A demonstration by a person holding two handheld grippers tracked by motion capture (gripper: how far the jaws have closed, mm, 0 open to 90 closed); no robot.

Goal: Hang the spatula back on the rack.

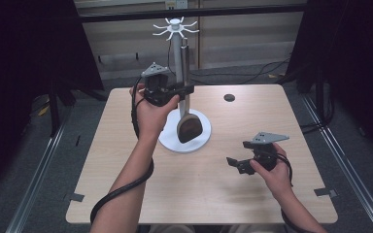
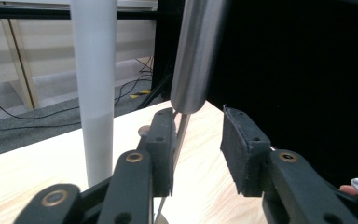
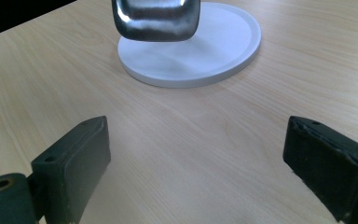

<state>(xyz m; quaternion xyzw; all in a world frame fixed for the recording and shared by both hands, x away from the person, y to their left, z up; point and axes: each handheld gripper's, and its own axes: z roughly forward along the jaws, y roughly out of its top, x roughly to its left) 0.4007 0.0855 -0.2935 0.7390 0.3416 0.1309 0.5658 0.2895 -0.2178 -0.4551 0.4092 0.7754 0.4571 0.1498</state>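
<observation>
A pale wooden square table [image 1: 252,194] fills the middle of the high view, with a small dark round hole [image 1: 229,97] near its far edge and dark curtained space at both sides of the frame. Just left of centre stands a white utensil stand with a round flat base [image 1: 170,141], an upright white pole [image 1: 176,53] and a star of white hooks [image 1: 176,25] at the top. From one hook hangs a metal spatula with a cylindrical steel handle [image 1: 185,65], its dark blade [image 1: 189,129] low over the base; whether the blade touches the base cannot be told. The left gripper [image 1: 187,90], held up in the person's left hand [image 1: 151,114] at the upper centre-left of the frame, reaches to the handle from the left. In the left gripper view its jaws stand parted around the thin shank [image 2: 181,135] just under the steel handle's rounded end [image 2: 189,100] — the shank lies against the left pad [image 2: 162,154], while the right pad [image 2: 240,149] is clear of it, so nothing is clamped. The white pole rises at the left of that view. The right gripper [image 1: 232,162] hovers low at the lower right of the high view, well apart from the stand — its jaws spread wide over bare wood, holding nothing.
</observation>
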